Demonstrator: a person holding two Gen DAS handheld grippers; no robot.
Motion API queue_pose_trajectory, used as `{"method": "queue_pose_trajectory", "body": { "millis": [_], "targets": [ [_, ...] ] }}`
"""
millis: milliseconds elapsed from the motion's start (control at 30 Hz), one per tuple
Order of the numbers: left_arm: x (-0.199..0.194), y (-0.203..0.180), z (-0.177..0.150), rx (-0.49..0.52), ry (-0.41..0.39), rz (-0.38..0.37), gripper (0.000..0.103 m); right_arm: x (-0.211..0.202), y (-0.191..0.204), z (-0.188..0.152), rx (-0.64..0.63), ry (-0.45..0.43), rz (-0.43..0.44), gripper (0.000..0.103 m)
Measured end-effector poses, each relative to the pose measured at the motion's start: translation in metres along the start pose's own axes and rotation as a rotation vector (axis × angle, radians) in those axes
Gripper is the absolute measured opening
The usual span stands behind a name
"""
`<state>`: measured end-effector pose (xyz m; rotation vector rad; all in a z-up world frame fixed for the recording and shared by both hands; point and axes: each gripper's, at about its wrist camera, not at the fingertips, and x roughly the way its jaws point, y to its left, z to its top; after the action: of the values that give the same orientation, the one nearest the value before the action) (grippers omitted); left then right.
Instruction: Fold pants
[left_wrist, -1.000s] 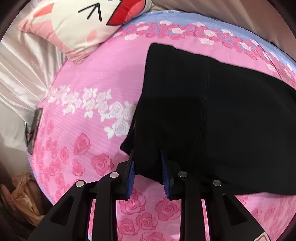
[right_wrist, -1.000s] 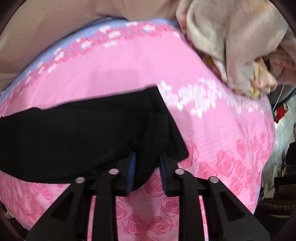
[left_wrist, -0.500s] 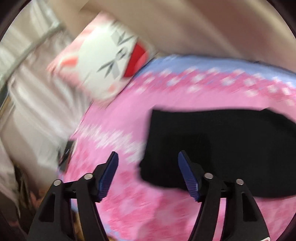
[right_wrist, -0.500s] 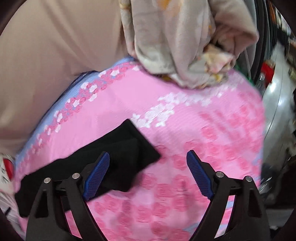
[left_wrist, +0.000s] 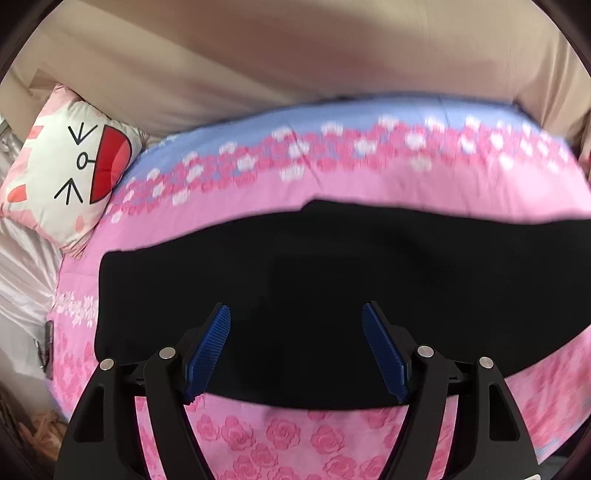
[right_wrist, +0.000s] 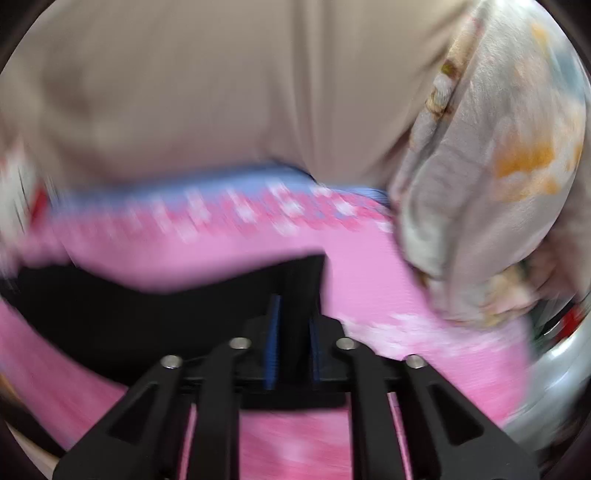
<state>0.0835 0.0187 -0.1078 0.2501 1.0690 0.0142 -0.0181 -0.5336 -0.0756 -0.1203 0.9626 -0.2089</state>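
Black fabric: we see the pants (left_wrist: 332, 280) lying as a long, flat band across the pink rose-print bedspread (left_wrist: 280, 439), one squared end toward the cartoon-face pillow (left_wrist: 70, 166), the other running off to the right.
Look of the pants: smooth and dark, with no seam or waistband that we can make out; we judge them already folded lengthwise, though we cannot confirm it.
Step in hand: we judge we are between folds, with the cloth resting on the bed.
Left gripper (left_wrist: 295, 350): its blue pads stand wide apart above the middle of the band, with nothing pinched.
Right gripper (right_wrist: 293, 339): the view is blurred; its jaws are closing and look narrow over the pants' right end, and we cannot tell whether cloth is caught.
Next move: we need a firm pinch at one end, lifted and carried over to meet the other end.
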Motion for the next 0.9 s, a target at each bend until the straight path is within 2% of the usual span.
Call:
{"method": "queue_pose_trajectory", "body": {
  "millis": [33, 67, 100, 167, 233, 300, 367, 433, 467, 500, 567, 600, 633, 733, 767, 800, 833, 867, 900],
  "targets": [
    [0.005, -0.003, -0.003, 0.005, 0.019, 0.006, 0.072, 0.027, -0.011, -0.021, 0.014, 0.118, -0.054, 0.071],
    [0.012, -0.004, -0.008, 0.007, 0.049, 0.013, 0.072, 0.050, -0.023, -0.043, 0.055, 0.241, -0.089, 0.065],
    [0.016, -0.004, -0.010, 0.008, 0.067, 0.018, 0.072, 0.054, -0.029, -0.052, 0.091, 0.271, -0.090, 0.058],
    [0.021, -0.002, -0.015, 0.008, 0.082, 0.038, 0.072, 0.042, -0.040, -0.063, 0.225, 0.220, -0.065, 0.059],
    [0.023, -0.004, -0.019, 0.005, 0.094, 0.038, 0.072, 0.027, -0.045, -0.063, 0.385, 0.140, 0.016, 0.064],
    [0.028, -0.007, -0.020, 0.008, 0.115, 0.038, 0.072, 0.030, -0.041, -0.052, 0.473, 0.117, 0.106, 0.065],
    [0.029, -0.015, -0.019, 0.015, 0.118, 0.039, 0.072, 0.045, -0.033, -0.043, 0.474, 0.131, 0.130, 0.065],
    [0.026, -0.023, -0.016, 0.023, 0.108, 0.029, 0.072, 0.068, -0.024, -0.041, 0.436, 0.208, 0.097, 0.064],
    [0.024, -0.026, -0.015, 0.028, 0.101, 0.028, 0.072, 0.075, -0.017, -0.041, 0.422, 0.237, 0.103, 0.059],
    [0.023, -0.029, -0.014, 0.032, 0.096, 0.028, 0.072, 0.079, -0.010, -0.041, 0.406, 0.253, 0.113, 0.047],
    [0.020, -0.033, -0.012, 0.038, 0.084, 0.029, 0.073, 0.077, 0.003, -0.039, 0.339, 0.261, 0.053, 0.032],
    [0.019, -0.033, -0.013, 0.039, 0.083, 0.034, 0.075, 0.072, 0.006, -0.036, 0.314, 0.255, 0.033, 0.015],
    [0.020, -0.034, -0.013, 0.040, 0.084, 0.042, 0.075, 0.067, 0.004, -0.032, 0.304, 0.236, 0.022, 0.008],
    [0.023, -0.028, -0.018, 0.033, 0.094, 0.067, 0.075, 0.041, -0.008, -0.017, 0.309, 0.107, -0.036, 0.007],
    [0.025, -0.026, -0.020, 0.027, 0.099, 0.070, 0.076, 0.047, -0.009, -0.018, 0.289, 0.109, -0.063, 0.008],
    [0.030, -0.024, -0.022, 0.022, 0.107, 0.076, 0.076, 0.068, -0.009, -0.026, 0.256, 0.196, -0.058, 0.012],
    [0.036, -0.022, -0.026, 0.020, 0.123, 0.088, 0.076, 0.080, -0.008, -0.030, 0.244, 0.246, -0.062, 0.012],
    [0.041, -0.020, -0.028, 0.022, 0.139, 0.102, 0.076, 0.080, -0.007, -0.032, 0.244, 0.252, -0.073, 0.012],
    [0.044, -0.017, -0.030, 0.021, 0.148, 0.113, 0.076, 0.067, -0.007, -0.027, 0.278, 0.209, -0.103, 0.012]
  ]
}}
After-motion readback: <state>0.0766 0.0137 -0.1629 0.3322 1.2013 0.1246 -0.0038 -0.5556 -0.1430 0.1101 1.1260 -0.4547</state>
